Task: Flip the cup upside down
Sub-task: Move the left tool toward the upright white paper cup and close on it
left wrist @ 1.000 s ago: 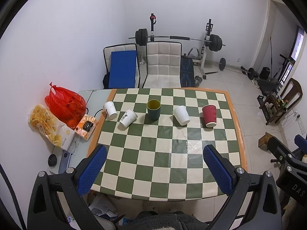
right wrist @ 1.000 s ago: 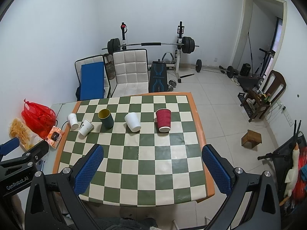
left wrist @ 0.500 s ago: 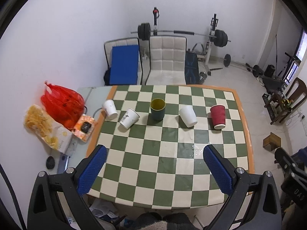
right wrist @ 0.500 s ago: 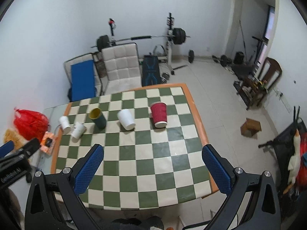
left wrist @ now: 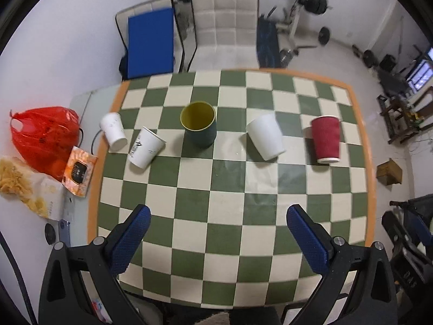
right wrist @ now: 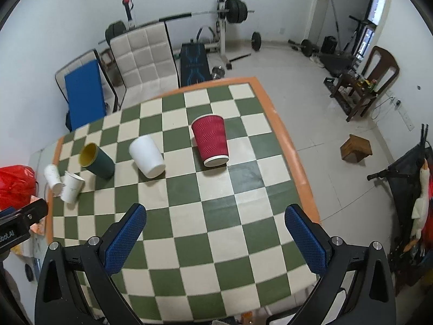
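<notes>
Several cups stand in a row across the far half of the checkered table [left wrist: 230,216]. A dark green cup [left wrist: 199,127] with a yellow inside stands upright, mouth up; it also shows in the right wrist view [right wrist: 97,161]. A white cup [left wrist: 266,136] and a red ribbed cup [left wrist: 326,139] stand mouth down, as does a small white cup [left wrist: 113,131] at the left edge. A printed white cup [left wrist: 144,147] stands mouth up. My left gripper [left wrist: 217,223] and right gripper [right wrist: 215,222] are open and empty above the near half of the table.
A red plastic bag [left wrist: 44,135], a snack bag [left wrist: 27,184] and an orange packet [left wrist: 78,170] lie on a side surface left of the table. Padded chairs [left wrist: 224,27] and a barbell rack [right wrist: 224,8] stand behind it. A wooden chair [right wrist: 373,81] and a small box [right wrist: 356,149] are on the right.
Both grippers have moved forward and lower toward the table; the cups appear larger. The right view has swung toward the red cup. No cup has moved.
</notes>
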`<state>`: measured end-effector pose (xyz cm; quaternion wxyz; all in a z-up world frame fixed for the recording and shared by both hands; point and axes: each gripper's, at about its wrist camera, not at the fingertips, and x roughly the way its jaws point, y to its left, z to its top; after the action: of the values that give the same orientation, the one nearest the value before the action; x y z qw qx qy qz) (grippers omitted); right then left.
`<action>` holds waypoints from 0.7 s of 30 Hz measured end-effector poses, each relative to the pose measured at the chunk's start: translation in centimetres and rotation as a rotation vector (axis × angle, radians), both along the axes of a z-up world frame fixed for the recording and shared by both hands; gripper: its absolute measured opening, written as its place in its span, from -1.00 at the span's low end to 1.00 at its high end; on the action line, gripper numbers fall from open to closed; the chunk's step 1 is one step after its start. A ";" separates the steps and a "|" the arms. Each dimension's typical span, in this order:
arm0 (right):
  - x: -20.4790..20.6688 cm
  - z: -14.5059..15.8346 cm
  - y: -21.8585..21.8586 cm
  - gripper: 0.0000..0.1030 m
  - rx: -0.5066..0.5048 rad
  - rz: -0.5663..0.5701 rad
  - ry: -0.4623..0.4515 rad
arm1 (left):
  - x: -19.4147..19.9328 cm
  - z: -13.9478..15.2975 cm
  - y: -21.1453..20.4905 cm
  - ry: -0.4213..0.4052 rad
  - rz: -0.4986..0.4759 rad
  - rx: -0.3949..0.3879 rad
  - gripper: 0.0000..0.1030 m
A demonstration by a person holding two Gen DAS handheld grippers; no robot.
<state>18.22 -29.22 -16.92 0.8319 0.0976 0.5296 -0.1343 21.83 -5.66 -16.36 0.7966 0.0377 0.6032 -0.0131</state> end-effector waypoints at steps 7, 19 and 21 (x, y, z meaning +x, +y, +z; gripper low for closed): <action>6.8 -7.9 -2.2 1.00 0.043 0.064 0.132 | 6.8 -6.5 -2.2 0.143 0.039 0.003 1.00; 13.3 -18.9 -4.7 1.00 0.085 0.120 0.343 | 15.4 -15.9 -6.4 0.403 0.109 -0.143 1.00; 13.7 -20.2 -4.9 1.00 0.095 0.120 0.377 | 16.1 -17.2 -6.8 0.434 0.128 -0.160 1.00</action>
<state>31.88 -34.17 -37.16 0.7191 0.0782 0.6863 -0.0753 37.94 -12.43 -33.53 0.6480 -0.0676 0.7585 -0.0179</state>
